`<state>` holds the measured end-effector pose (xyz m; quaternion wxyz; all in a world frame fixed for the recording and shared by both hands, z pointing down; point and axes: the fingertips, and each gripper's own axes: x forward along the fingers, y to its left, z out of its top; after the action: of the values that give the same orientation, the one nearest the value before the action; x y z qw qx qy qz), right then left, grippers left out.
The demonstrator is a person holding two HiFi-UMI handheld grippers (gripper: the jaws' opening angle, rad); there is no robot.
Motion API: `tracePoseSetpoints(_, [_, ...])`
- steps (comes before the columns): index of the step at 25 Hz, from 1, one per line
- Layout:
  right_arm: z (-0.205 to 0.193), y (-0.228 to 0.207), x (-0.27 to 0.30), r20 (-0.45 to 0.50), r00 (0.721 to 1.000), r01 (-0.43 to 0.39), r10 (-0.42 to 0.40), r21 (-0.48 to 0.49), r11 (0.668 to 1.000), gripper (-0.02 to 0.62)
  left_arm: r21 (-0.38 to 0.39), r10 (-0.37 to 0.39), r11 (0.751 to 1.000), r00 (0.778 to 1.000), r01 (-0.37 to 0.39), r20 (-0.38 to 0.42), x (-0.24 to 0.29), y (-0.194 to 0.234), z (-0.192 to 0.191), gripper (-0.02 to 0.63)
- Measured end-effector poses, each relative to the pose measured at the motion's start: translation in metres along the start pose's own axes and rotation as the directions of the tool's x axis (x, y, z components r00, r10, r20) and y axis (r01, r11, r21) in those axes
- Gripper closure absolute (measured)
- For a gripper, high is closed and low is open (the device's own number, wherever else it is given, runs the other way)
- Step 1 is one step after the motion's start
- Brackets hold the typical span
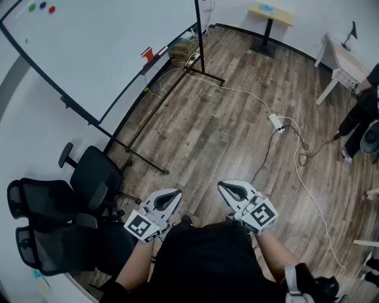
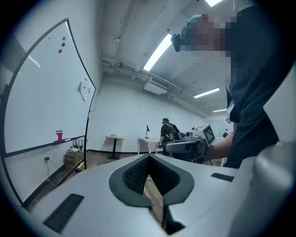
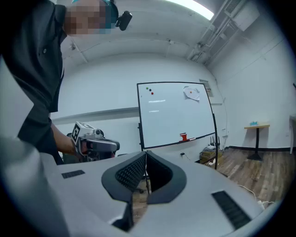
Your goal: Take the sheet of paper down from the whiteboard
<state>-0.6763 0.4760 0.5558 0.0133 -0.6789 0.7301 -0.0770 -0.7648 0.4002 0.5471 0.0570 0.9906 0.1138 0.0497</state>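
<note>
The whiteboard point(image 1: 89, 53) stands on its frame at the upper left of the head view, well away from me. The sheet of paper point(image 2: 84, 89) hangs crumpled near the board's upper far corner; it shows too in the right gripper view, paper point(image 3: 192, 93). Three coloured magnets point(image 1: 41, 7) sit at the board's top, and a red eraser point(image 1: 148, 54) rests on its ledge. My left gripper point(image 1: 177, 193) and right gripper point(image 1: 221, 185) are held close to my body, level, both shut with nothing between the jaws. Left gripper point(image 2: 149, 157) and right gripper point(image 3: 145, 153) each show the pads meeting.
Two black office chairs point(image 1: 89, 177) stand at my left, near the whiteboard's foot bar point(image 1: 139, 155). A white cable and power strip point(image 1: 276, 122) cross the wooden floor. A stack of boxes point(image 1: 182, 50), a small round-foot table point(image 1: 270, 15), a white table point(image 1: 343, 59) and a person point(image 1: 361, 112) are farther off.
</note>
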Motion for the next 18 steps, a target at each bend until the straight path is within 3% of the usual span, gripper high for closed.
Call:
tracePoseSetpoints(4, [-0.009,0.018,0.016,-0.031,0.999,-0.023,0.019,-0.152,0.988,0.575,-0.025,-0.009,1.0,1.0,0.009,-0.006,-0.016,0.02,-0.007,0.595])
tracePoseSetpoints(7, [-0.022,0.02,0.014,-0.068,0.997,-0.027,0.02,-0.107,0.994,0.575,-0.047,-0.03,0.998,0.999,0.029,-0.021,-0.015,0.02,-0.015,0.595])
tracePoseSetpoints(13, [-0.004,-0.011,-0.001,0.026,1.0,-0.011,0.012,-0.039,0.999,0.575,-0.057,-0.041,0.998,0.999,0.041,-0.001,0.015,0.014,-0.018,0.595])
tracePoseSetpoints(18, [0.0,-0.043,-0.029,0.016,1.0,-0.01,0.011,-0.017,1.0,0.575,-0.058,-0.021,0.998,1.0,0.022,0.022,0.049,-0.011,-0.006,0.595])
